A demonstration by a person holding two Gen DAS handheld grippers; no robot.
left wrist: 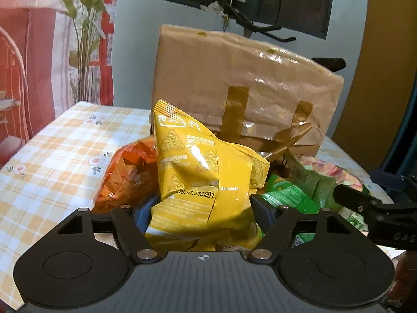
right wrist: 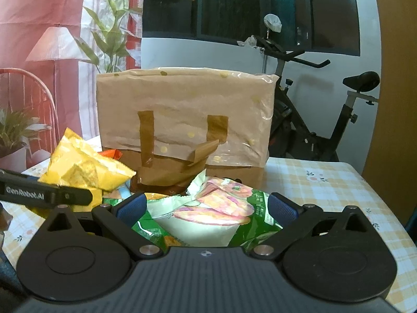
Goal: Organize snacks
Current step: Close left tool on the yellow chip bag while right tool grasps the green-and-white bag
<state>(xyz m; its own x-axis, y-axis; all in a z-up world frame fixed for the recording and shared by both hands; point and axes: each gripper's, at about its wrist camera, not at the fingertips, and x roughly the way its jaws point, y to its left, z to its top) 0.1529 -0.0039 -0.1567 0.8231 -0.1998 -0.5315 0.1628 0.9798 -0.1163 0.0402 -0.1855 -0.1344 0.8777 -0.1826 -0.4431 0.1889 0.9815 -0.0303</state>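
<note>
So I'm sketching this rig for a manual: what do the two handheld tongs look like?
Both are matte black plastic: a ribbed body with a small crosshair mark, two round discs, and linkage arms with silver pins. The right tongs have blue textured pads. The left tongs, seen from the right camera, carry white "GenRobot.AI" lettering along the side.

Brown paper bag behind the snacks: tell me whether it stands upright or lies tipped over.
Upright. The brown paper bag stands on its base on the checked tablecloth, top edge uppermost.
</note>
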